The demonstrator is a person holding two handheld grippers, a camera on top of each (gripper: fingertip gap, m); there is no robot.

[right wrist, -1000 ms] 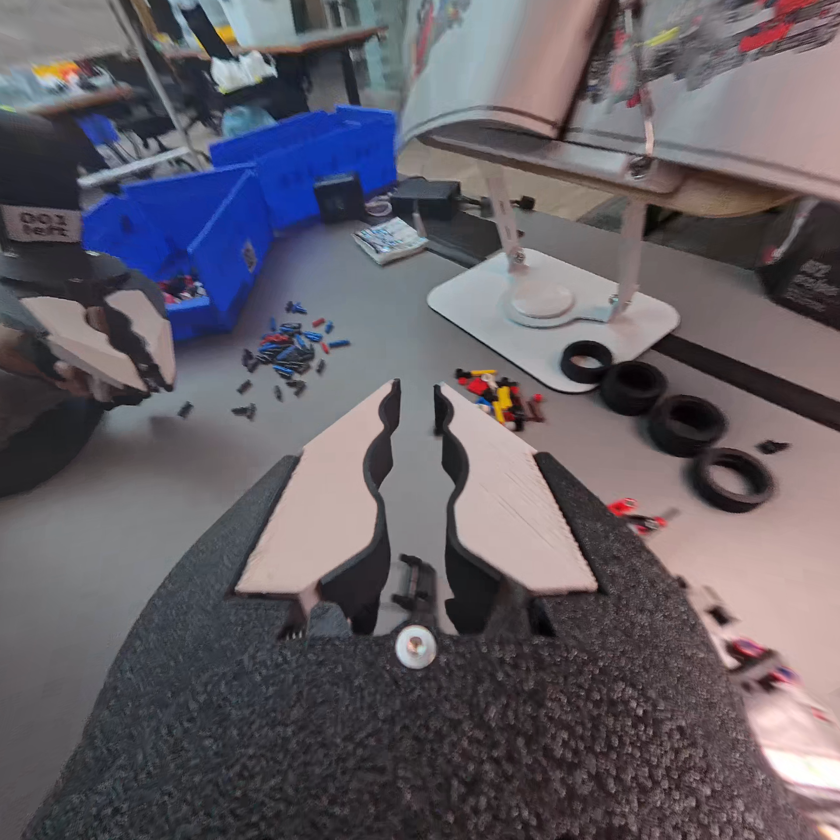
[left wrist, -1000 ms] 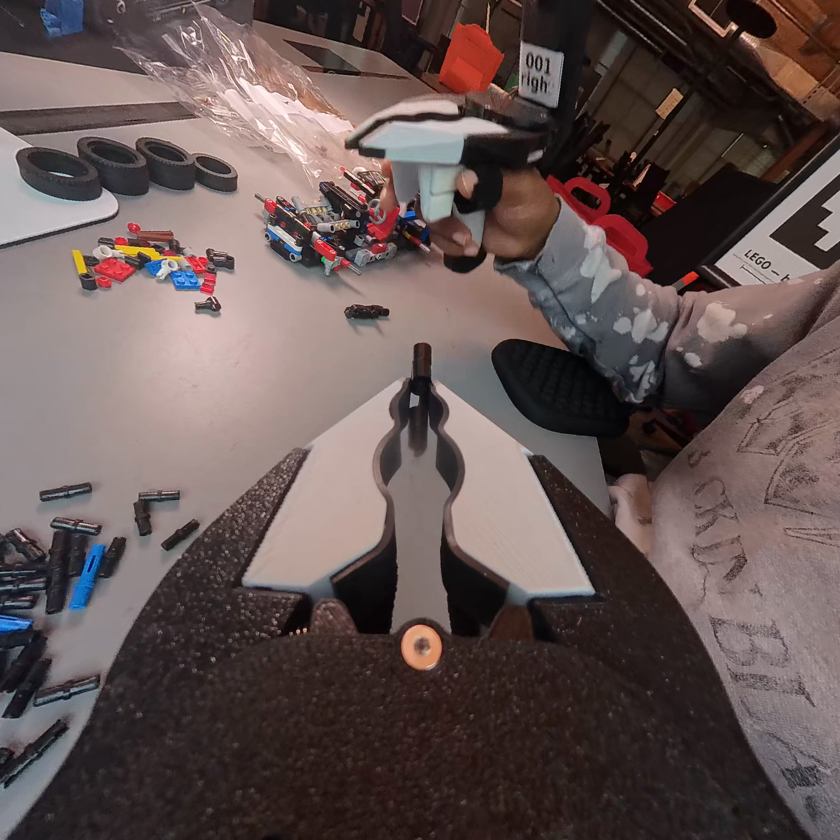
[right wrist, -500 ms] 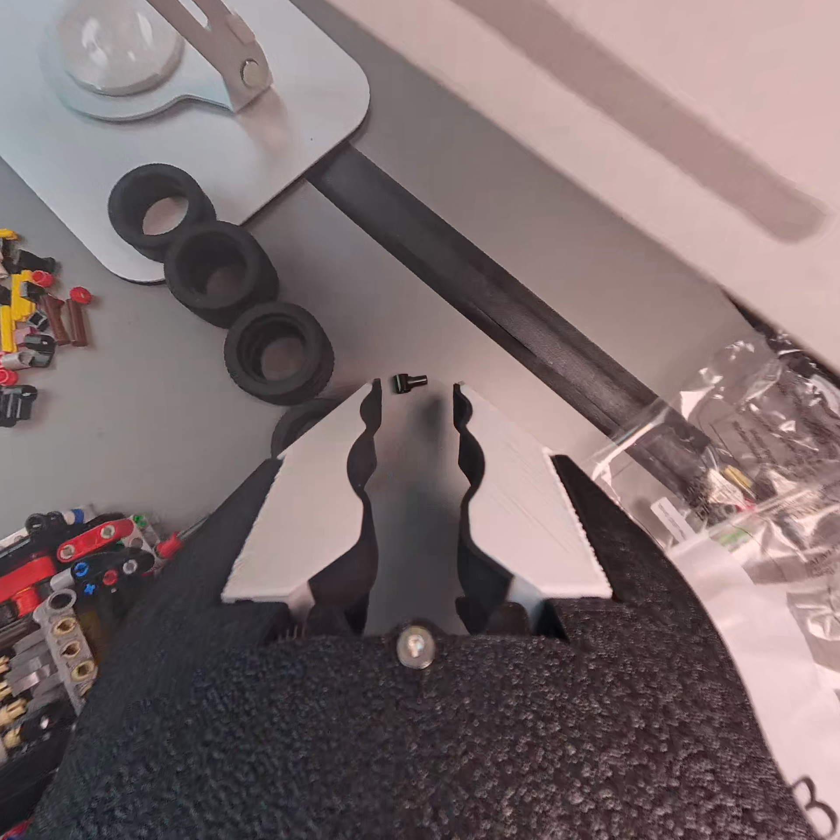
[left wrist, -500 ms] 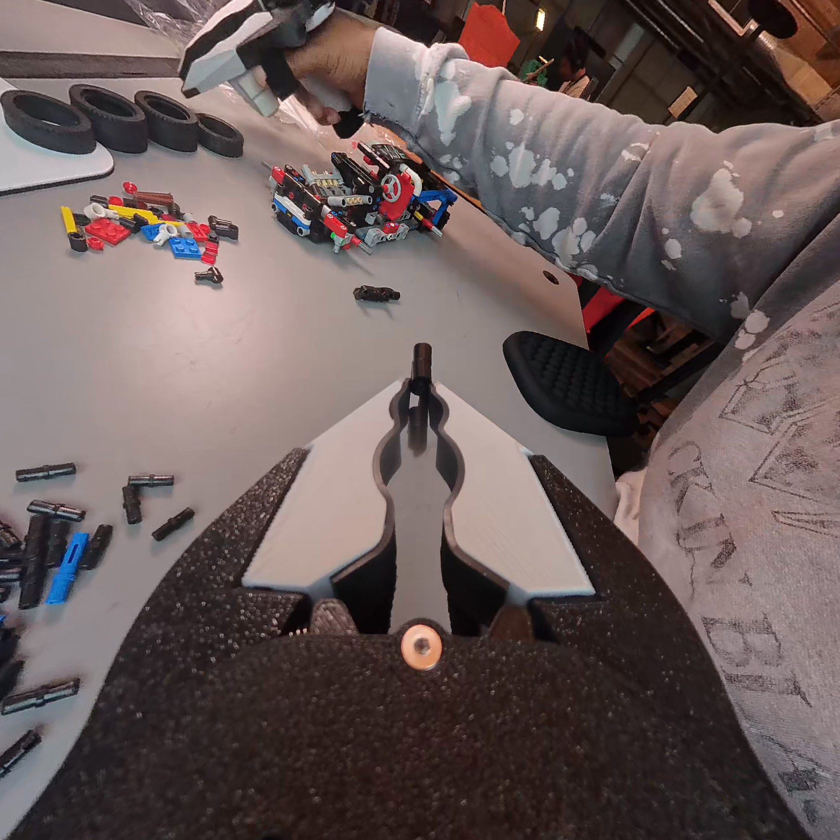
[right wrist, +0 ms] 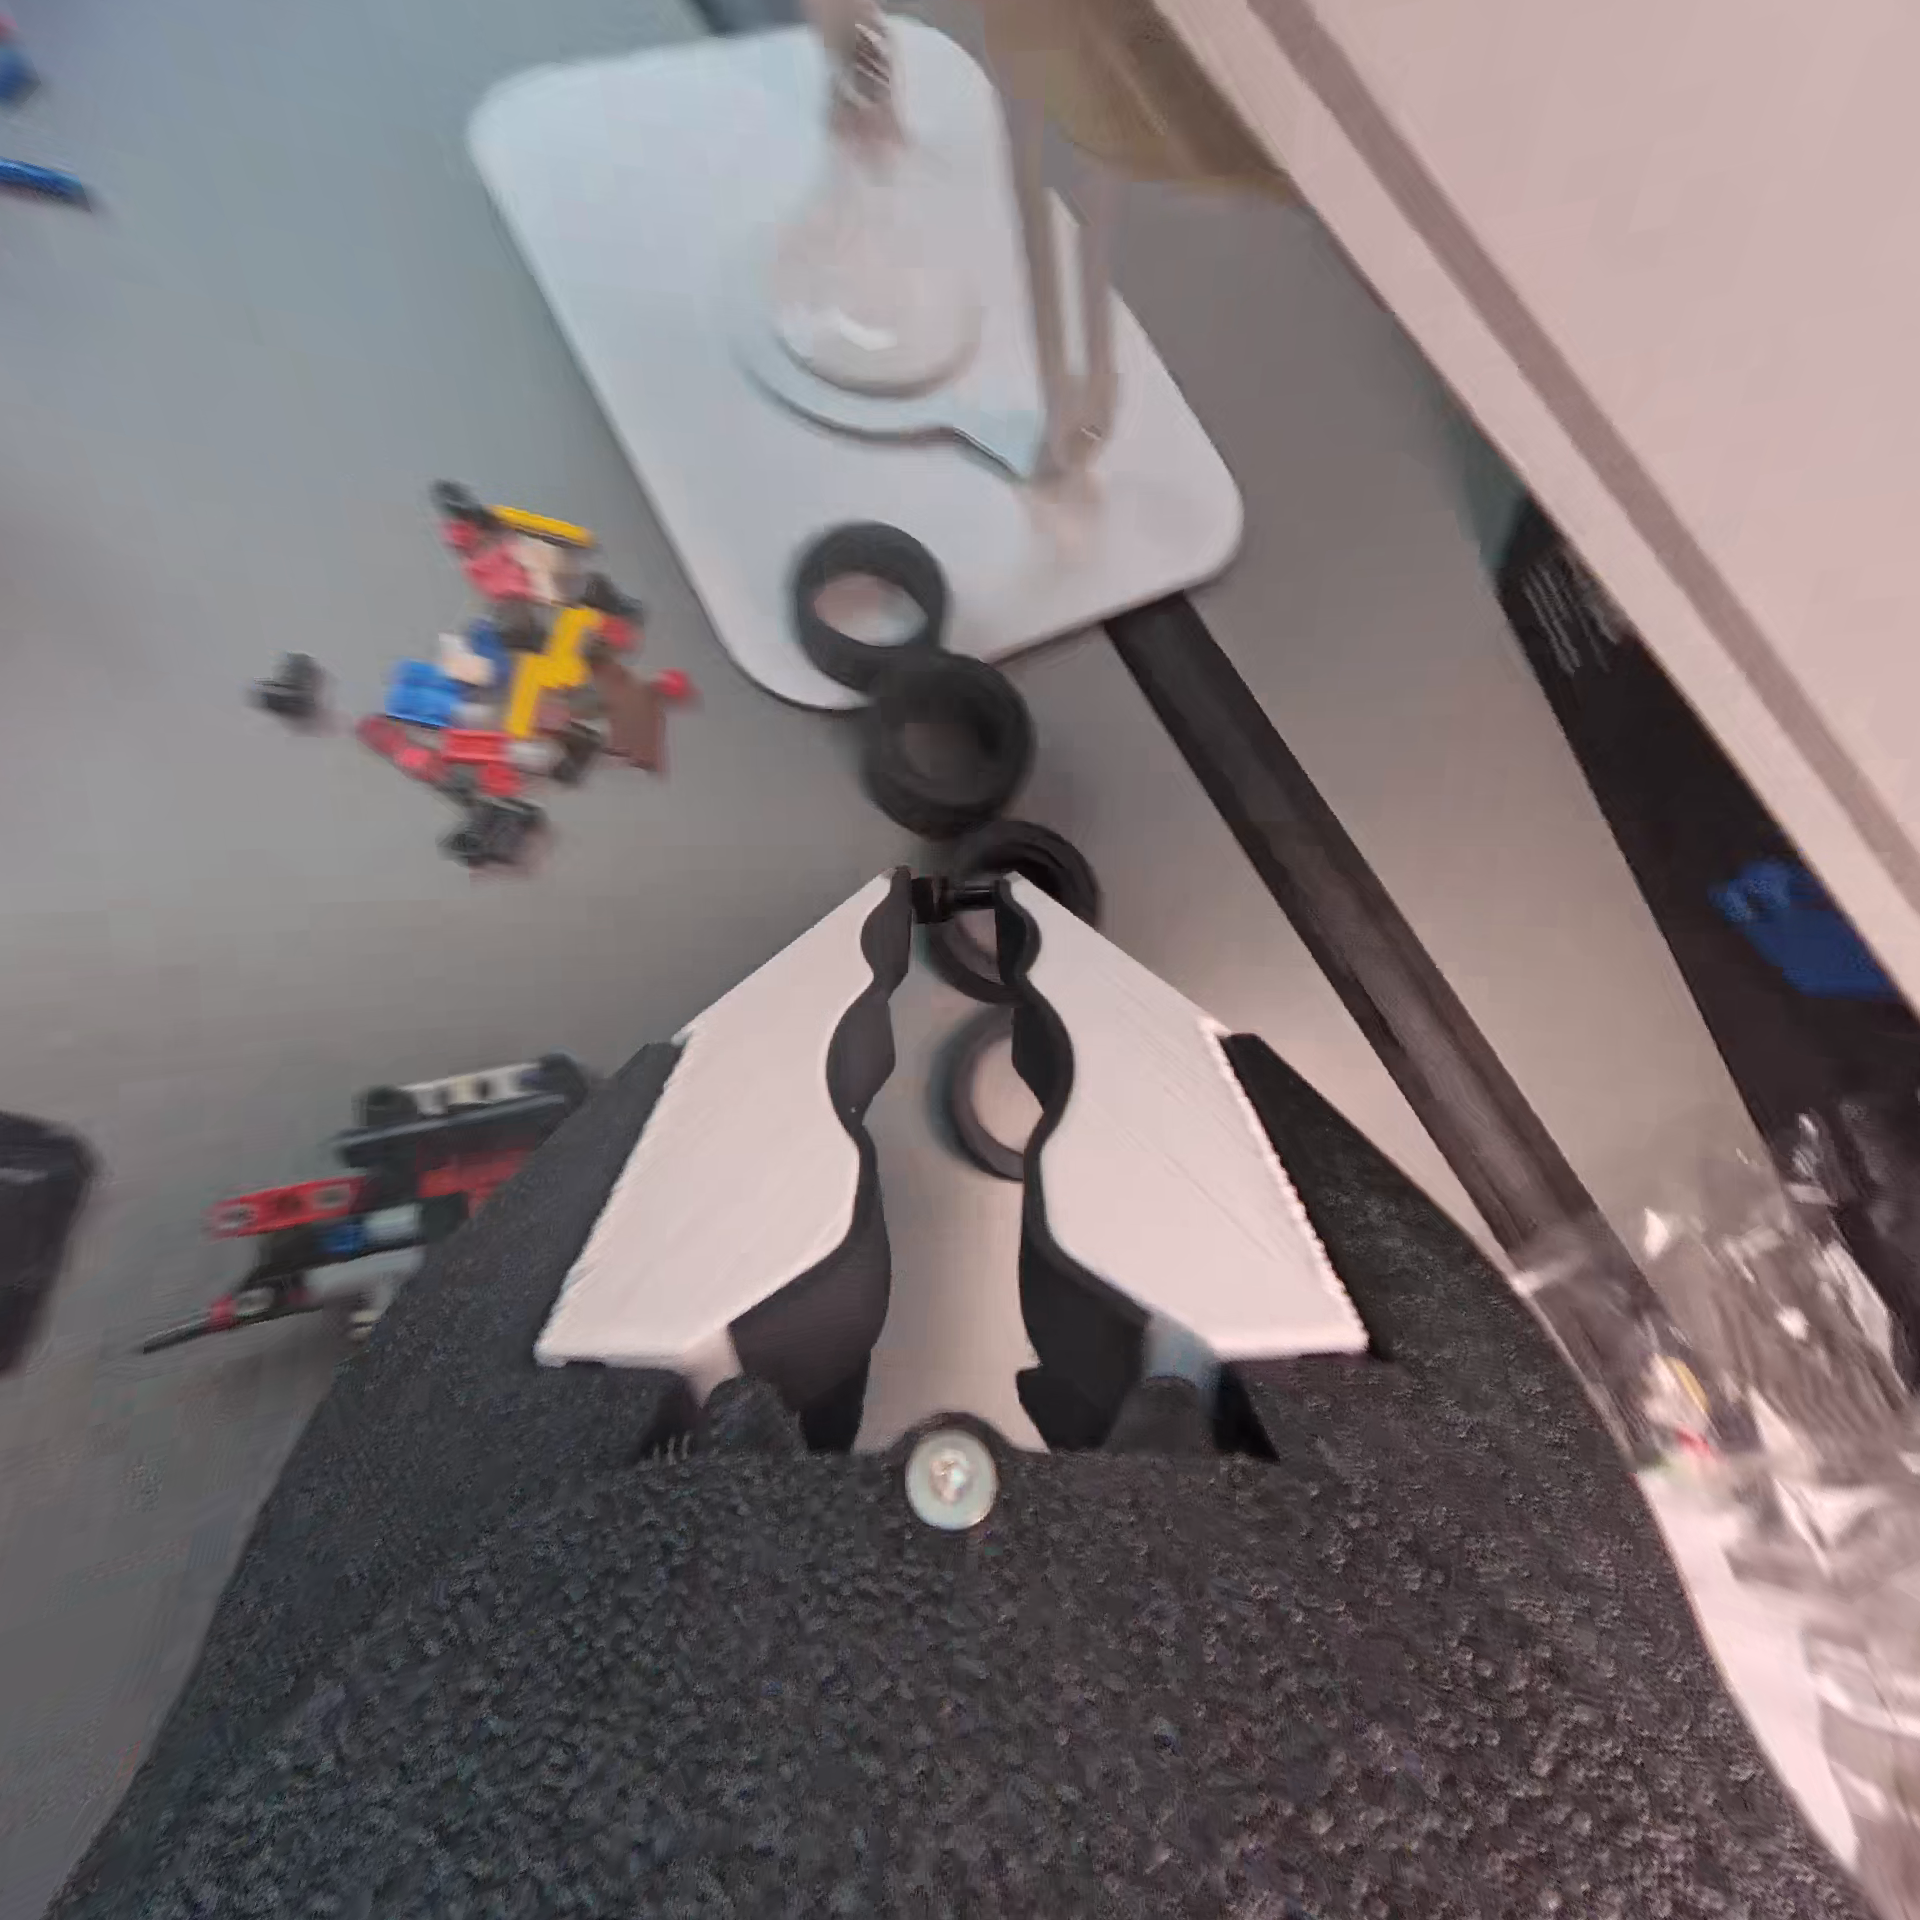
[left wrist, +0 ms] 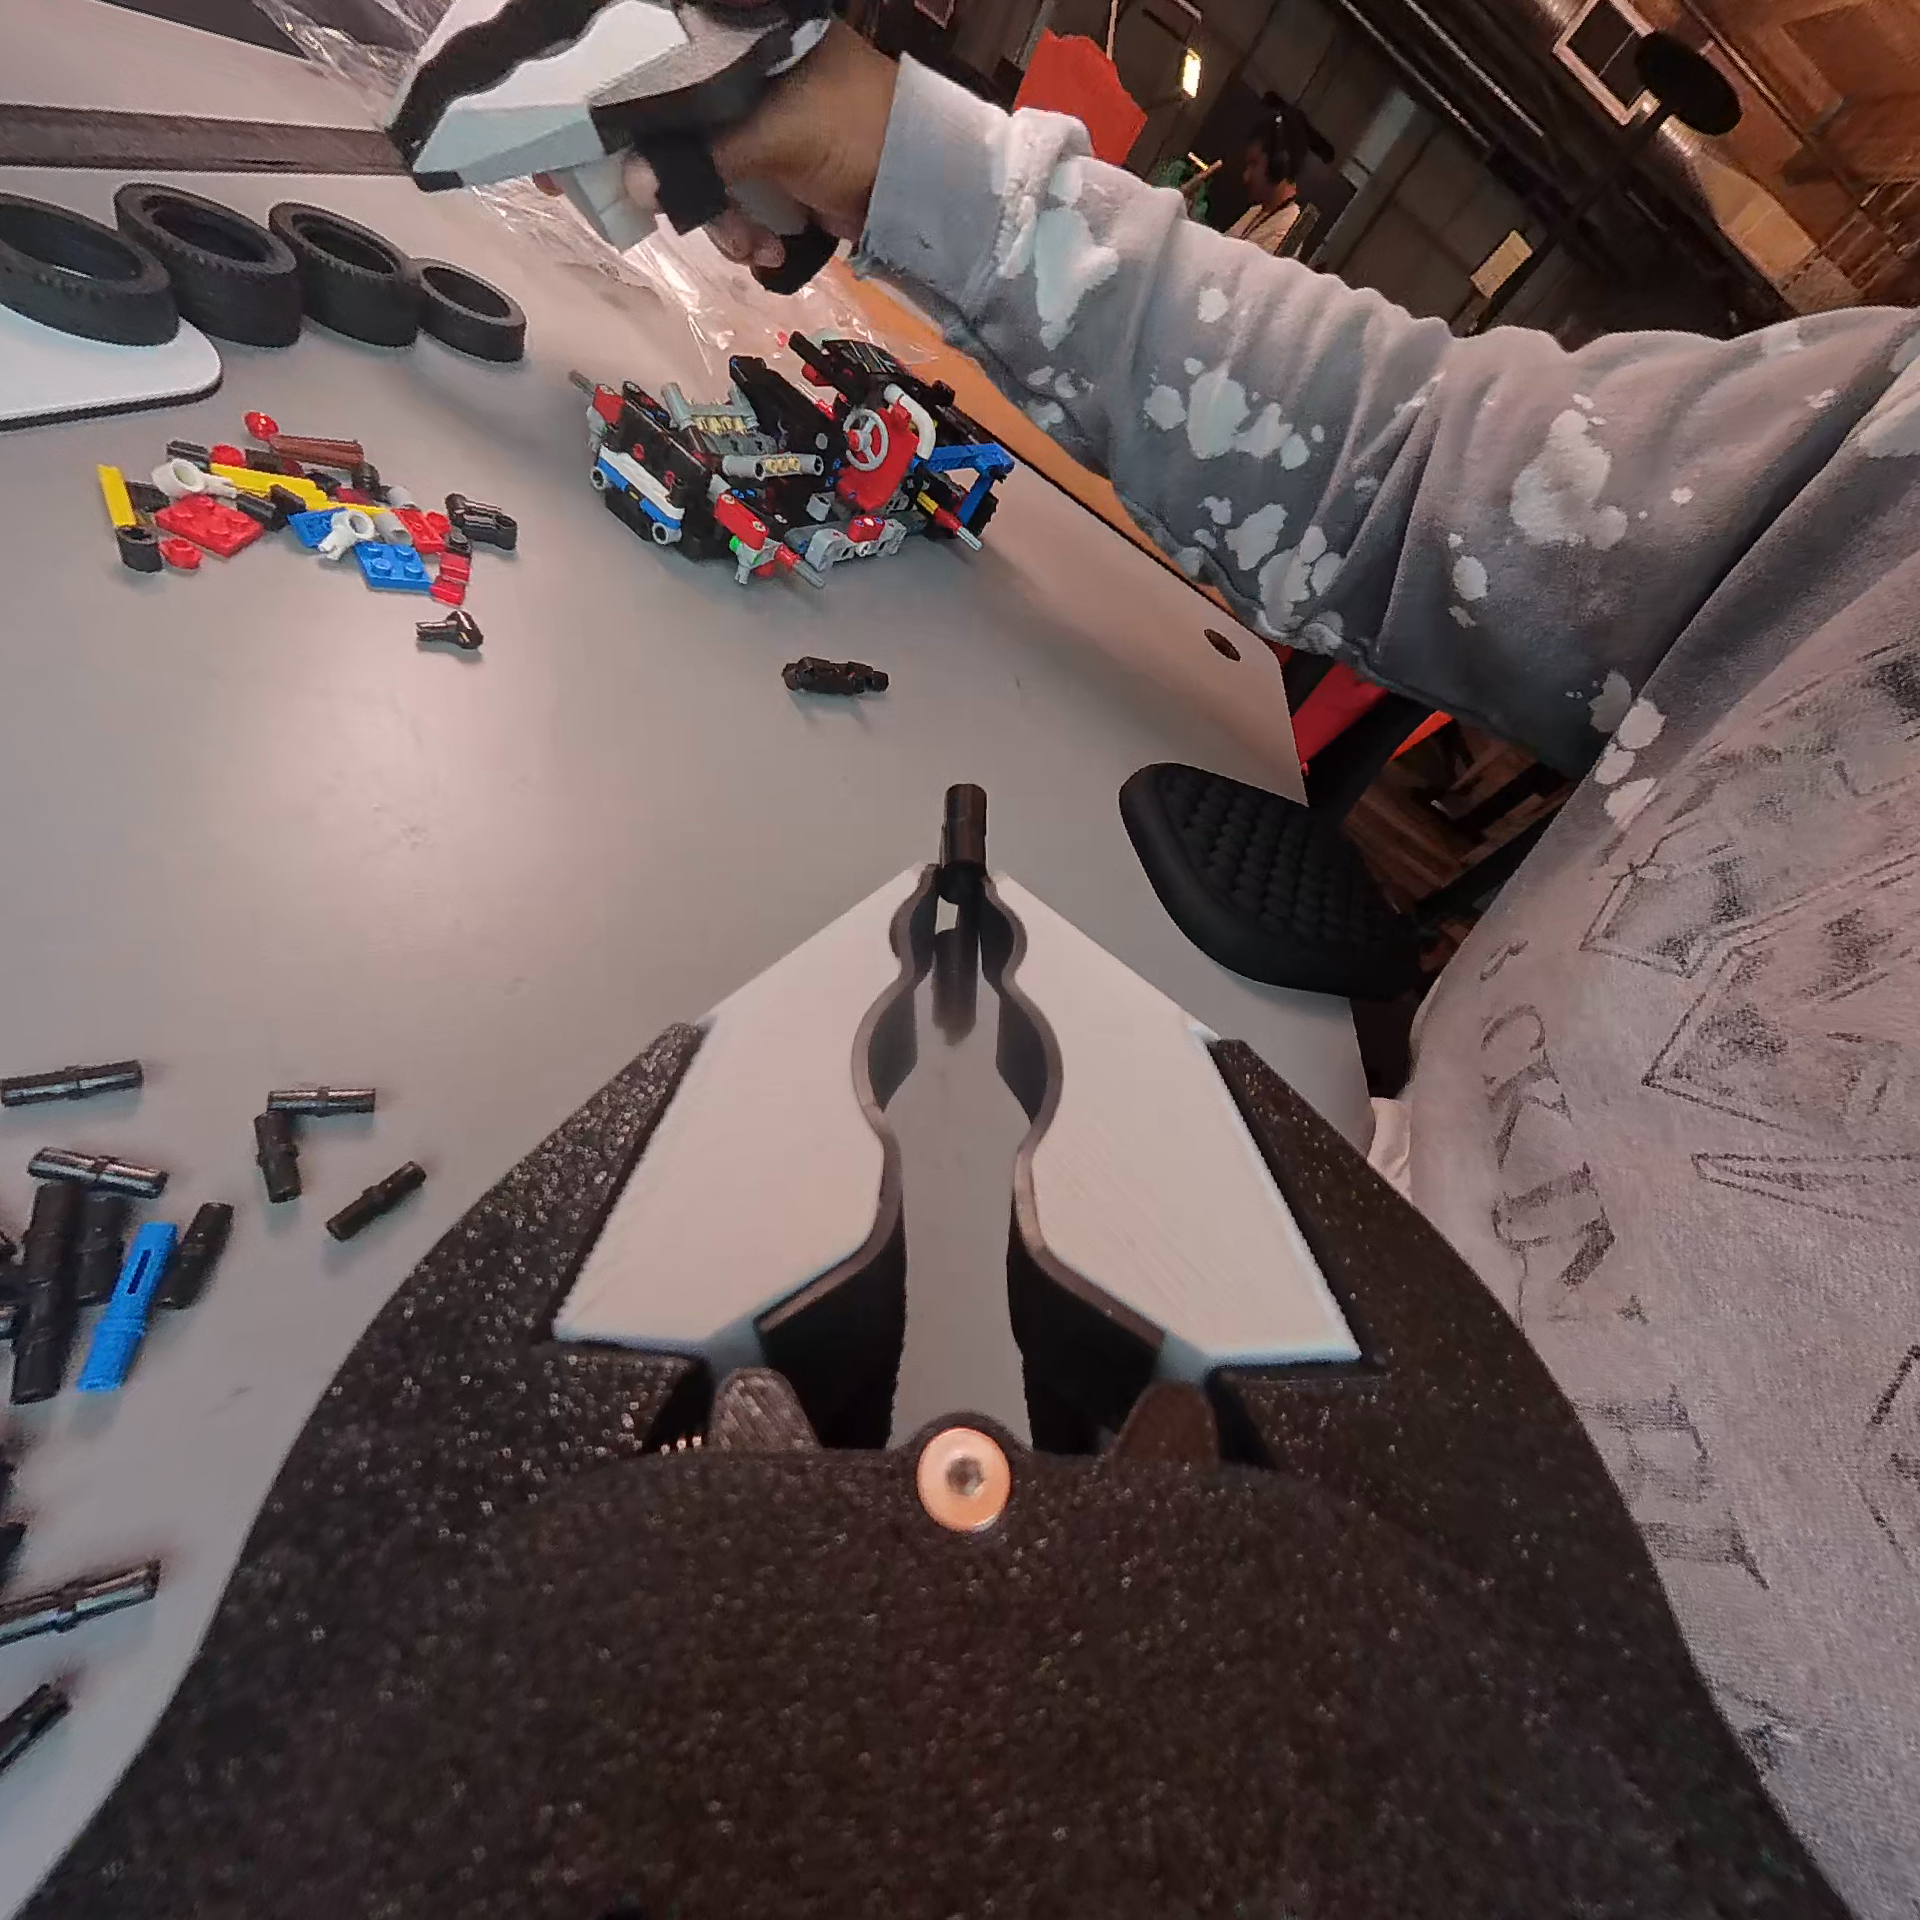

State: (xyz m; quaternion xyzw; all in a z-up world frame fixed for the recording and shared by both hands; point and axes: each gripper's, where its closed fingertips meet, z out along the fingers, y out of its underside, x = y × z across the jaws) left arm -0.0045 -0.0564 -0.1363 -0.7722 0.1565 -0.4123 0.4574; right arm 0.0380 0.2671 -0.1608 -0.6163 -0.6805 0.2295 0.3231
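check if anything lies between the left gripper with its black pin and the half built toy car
One loose black connector lies on the grey table roughly on that line, apart from the left gripper, its black pin and the toy car. Nothing else visible stands between.

Left gripper (left wrist: 962, 878) pinches a black pin (left wrist: 962, 831) lengthwise, near the toy car (left wrist: 795, 468); right gripper (right wrist: 956, 896) clamps a small black peg (right wrist: 954, 898) crosswise above the tyres (right wrist: 951, 748)

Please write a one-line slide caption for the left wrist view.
Left gripper pinching a black pin above the grey table, loose bricks and part-built model beyond.
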